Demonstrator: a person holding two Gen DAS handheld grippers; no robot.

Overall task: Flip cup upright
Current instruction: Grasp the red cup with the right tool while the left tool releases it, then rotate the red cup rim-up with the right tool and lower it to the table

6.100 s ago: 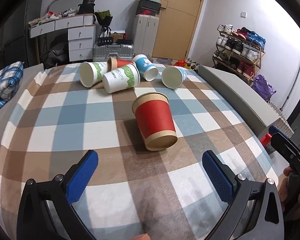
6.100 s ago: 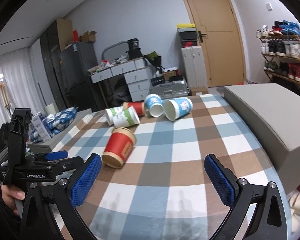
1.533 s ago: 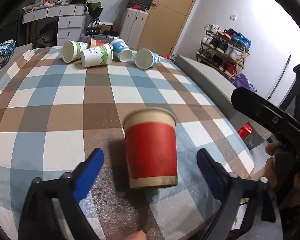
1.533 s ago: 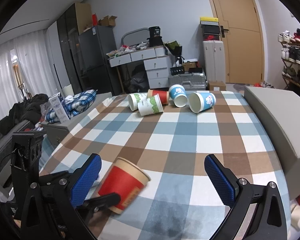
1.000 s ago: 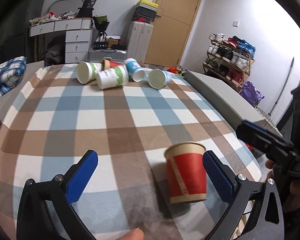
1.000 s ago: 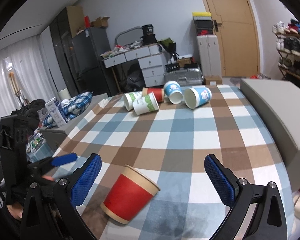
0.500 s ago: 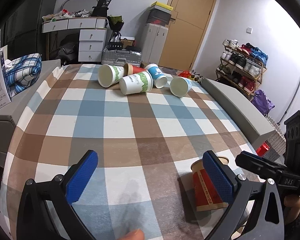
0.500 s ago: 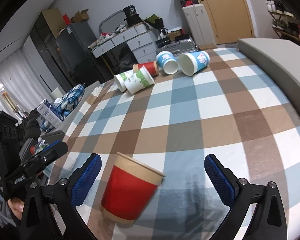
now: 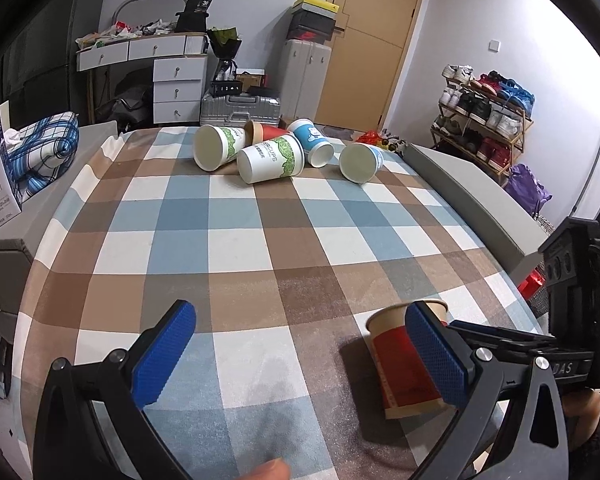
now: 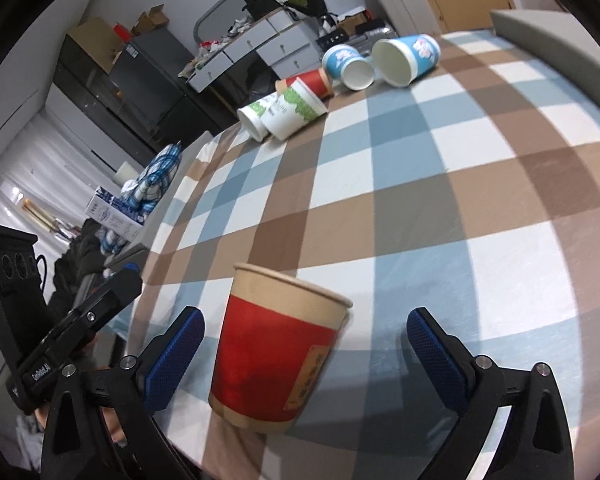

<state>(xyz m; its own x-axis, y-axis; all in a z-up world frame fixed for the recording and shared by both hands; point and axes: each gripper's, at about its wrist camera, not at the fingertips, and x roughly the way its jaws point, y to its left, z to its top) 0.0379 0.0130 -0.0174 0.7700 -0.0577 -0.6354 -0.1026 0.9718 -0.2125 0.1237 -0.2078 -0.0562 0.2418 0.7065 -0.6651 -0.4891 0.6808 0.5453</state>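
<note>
Step in hand: the red paper cup [image 10: 278, 354] stands mouth-up near the near edge of the worktop [image 9: 236, 240], so the flip of this cup looks done; the person appears to be between cups.
Right tongs [image 10: 304, 356]: spread wide, holding nothing; the red cup sits between the blue pads [image 10: 430, 354] without visibly touching either.
Left tongs [image 9: 300, 354]: also wide open and empty, over the near edge; the red paper cup [image 9: 406, 360] shows partly behind its right pad.
Next move: probably a reach to the far edge, where five cups lie on their sides: two green-print cups [image 9: 270, 158], another red cup [image 9: 266, 131] and two blue cups [image 9: 360, 160]. Each needs a grip across the wall light enough not to crush the paper, then a turn to set the base down.
Surface: a checked cloth in blue, brown and white covers the worktop.
Room: white drawers [image 9: 176, 80], a silver suitcase [image 9: 240, 106], a wooden door [image 9: 368, 40], a shoe rack [image 9: 484, 108].
</note>
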